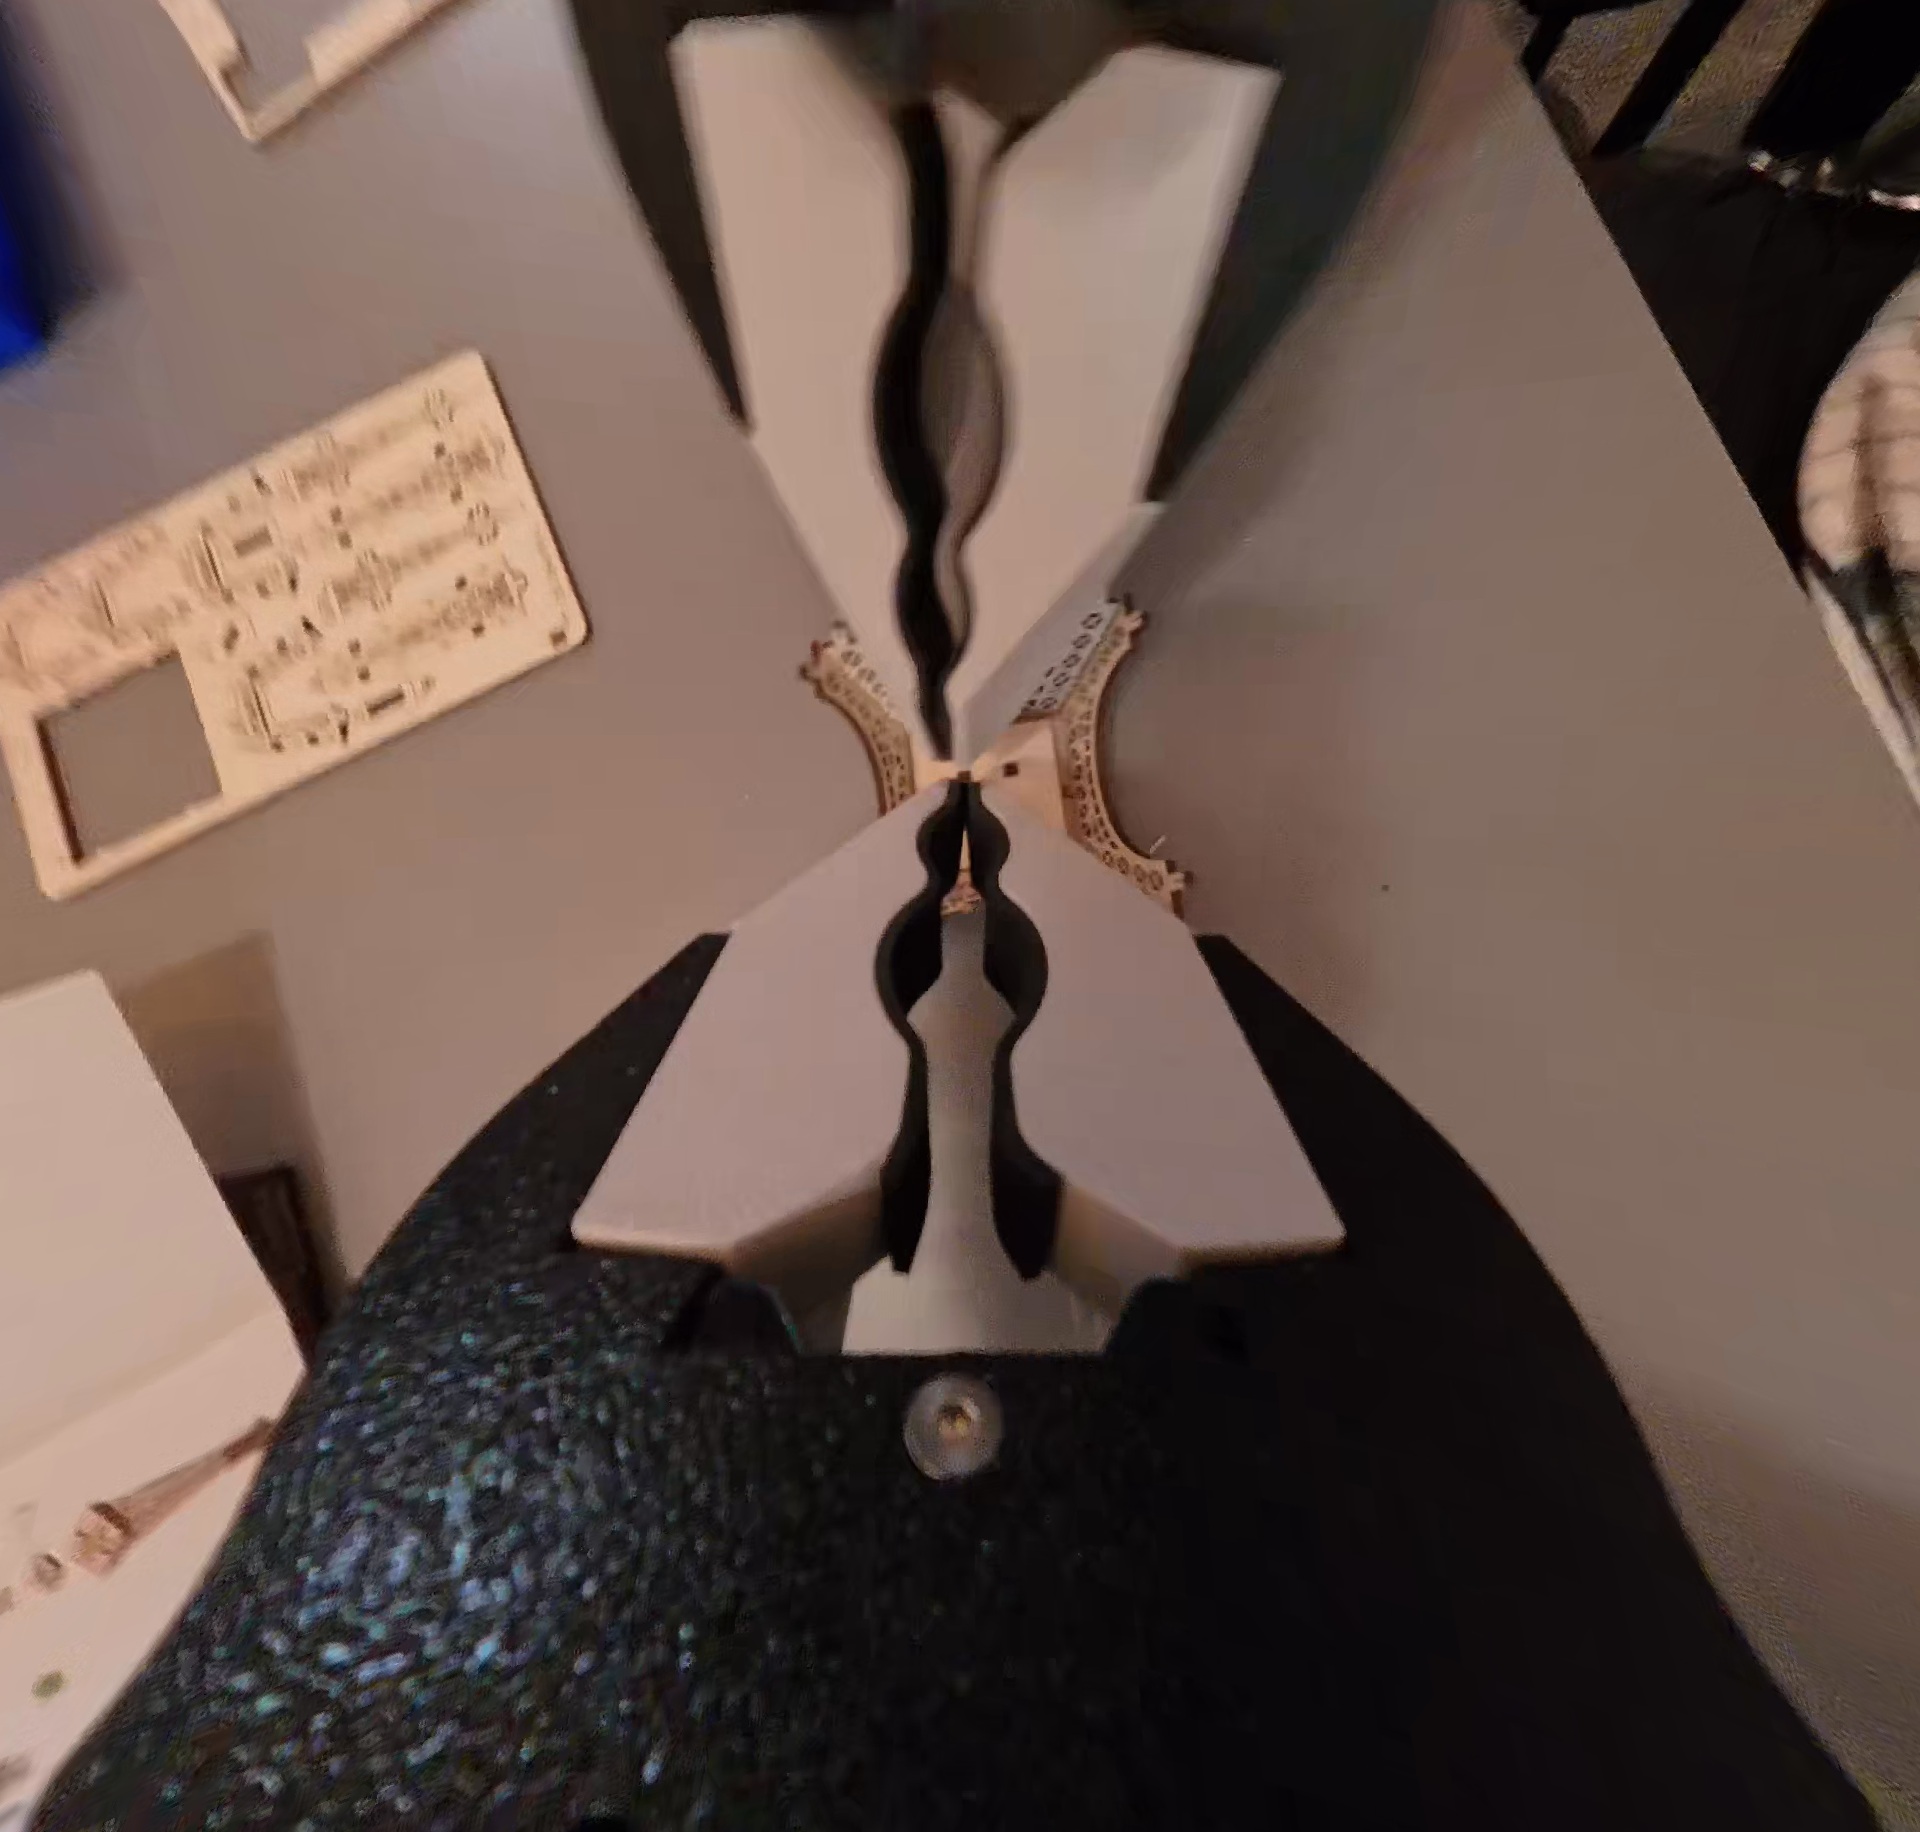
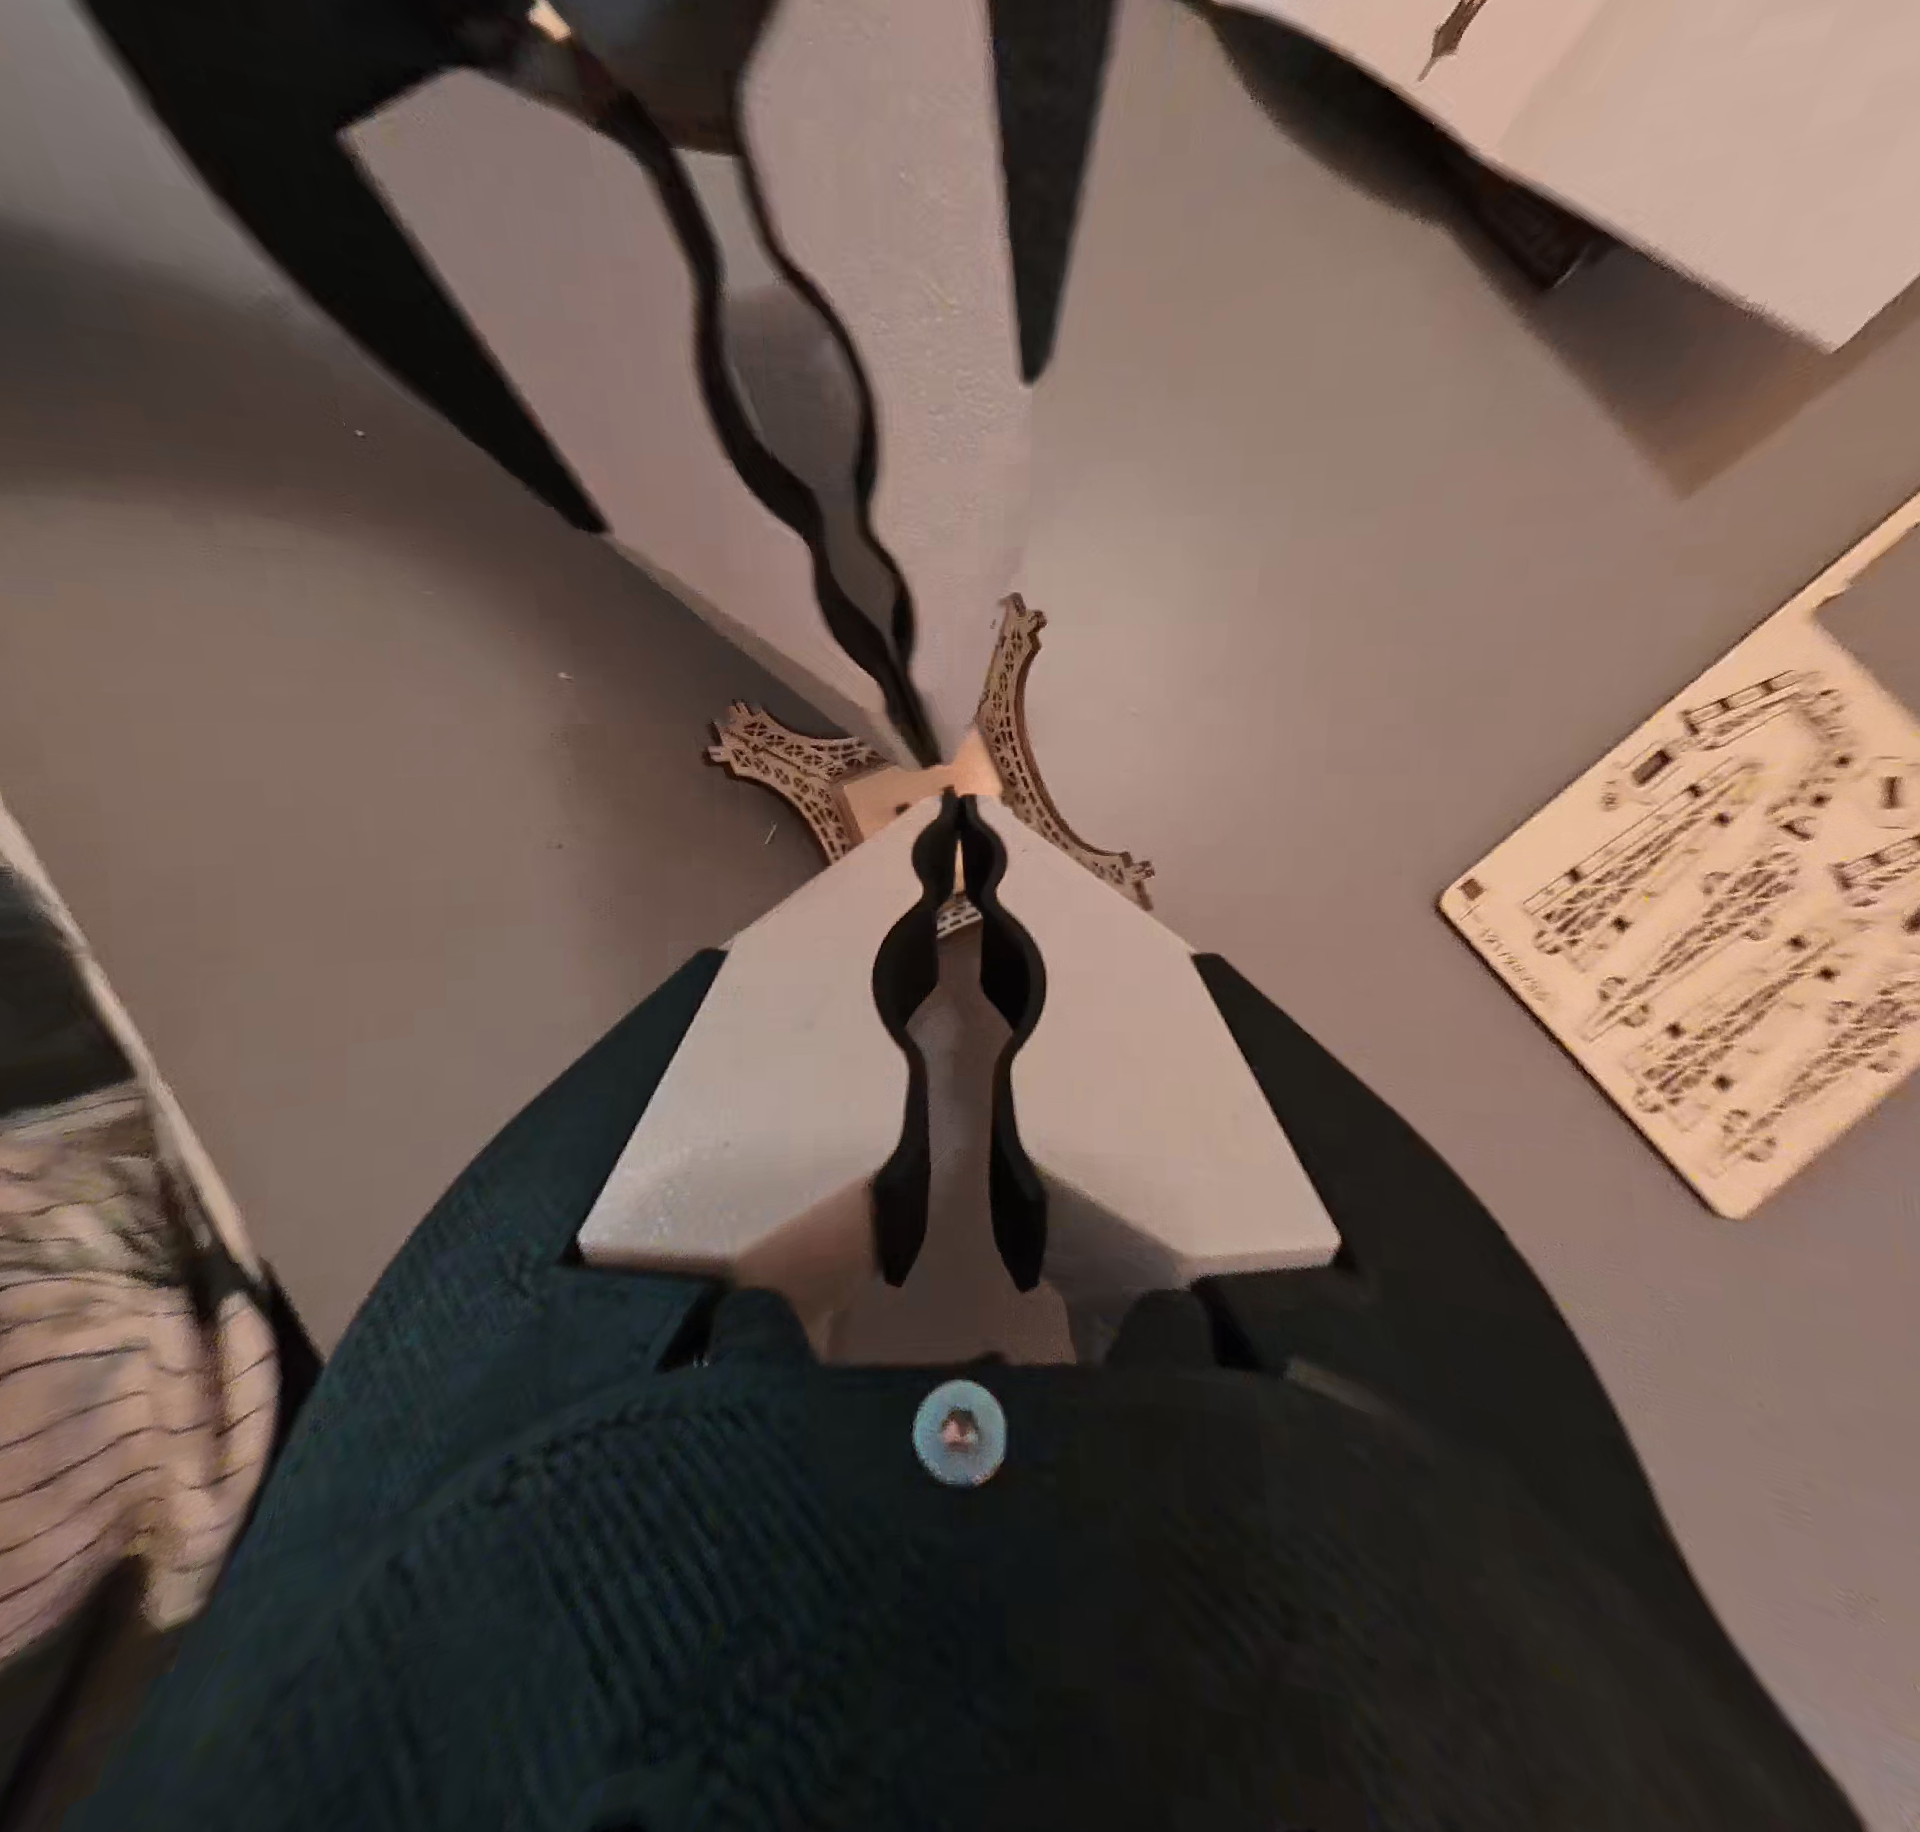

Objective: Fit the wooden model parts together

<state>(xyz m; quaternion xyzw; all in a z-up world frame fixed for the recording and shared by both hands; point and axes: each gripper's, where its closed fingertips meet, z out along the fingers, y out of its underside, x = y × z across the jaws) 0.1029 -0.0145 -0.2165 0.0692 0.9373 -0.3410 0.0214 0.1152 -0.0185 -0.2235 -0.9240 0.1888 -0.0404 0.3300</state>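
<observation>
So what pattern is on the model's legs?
Pale wood legs cut in open lattice; clearest in right wrist view.

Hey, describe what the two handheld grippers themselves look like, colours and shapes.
The left gripper has a speckled black body; the right gripper a ribbed dark teal one. Each has one round screw, pale wedge-shaped fingers tapering to points, and wavy black pads lining the inner edges.

The wooden model base (image 1: 1091, 743) stands on the table (image 1: 1455, 639), near the table's edge on the person's side, pinched from two opposite sides by the left gripper (image 1: 961, 795) and the right gripper (image 2: 958, 800), whose tips meet over its middle. A punched-out parts sheet (image 1: 281, 619) lies flat on the table well apart from the base, towards the table's middle. A second sheet frame (image 1: 312, 6) lies farther still.
</observation>
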